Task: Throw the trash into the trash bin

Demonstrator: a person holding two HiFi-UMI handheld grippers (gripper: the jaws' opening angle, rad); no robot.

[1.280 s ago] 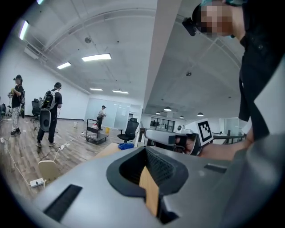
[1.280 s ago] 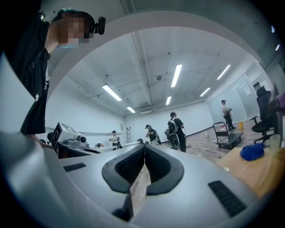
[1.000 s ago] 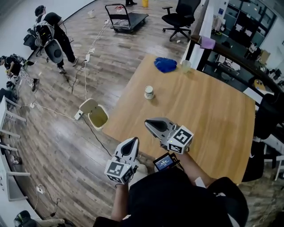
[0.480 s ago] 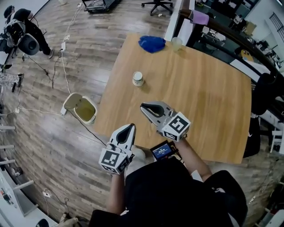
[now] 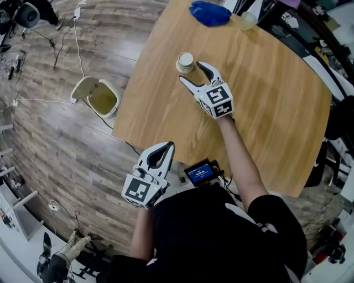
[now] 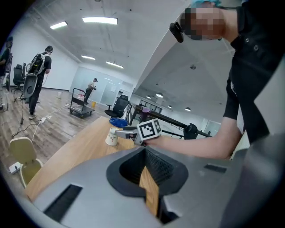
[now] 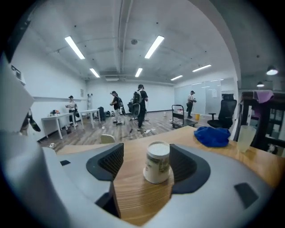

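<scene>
A small white paper cup with a printed band stands upright on the wooden table. My right gripper reaches out over the table to it. Its jaws are opening, and in the right gripper view the cup stands between the two pads, nearer the right one, with neither pressing on it. My left gripper is shut and empty, hanging off the table's near edge over the floor. The beige trash bin stands open on the floor left of the table.
A blue cloth and a clear plastic cup lie at the table's far end. A small lit screen sits at the person's waist. Cables run across the floor near the bin. People stand far off in the room.
My right gripper has reached forward and down across the table to the cup, and its jaws have gone from shut to open. The left gripper has sunk a little beside the table edge.
</scene>
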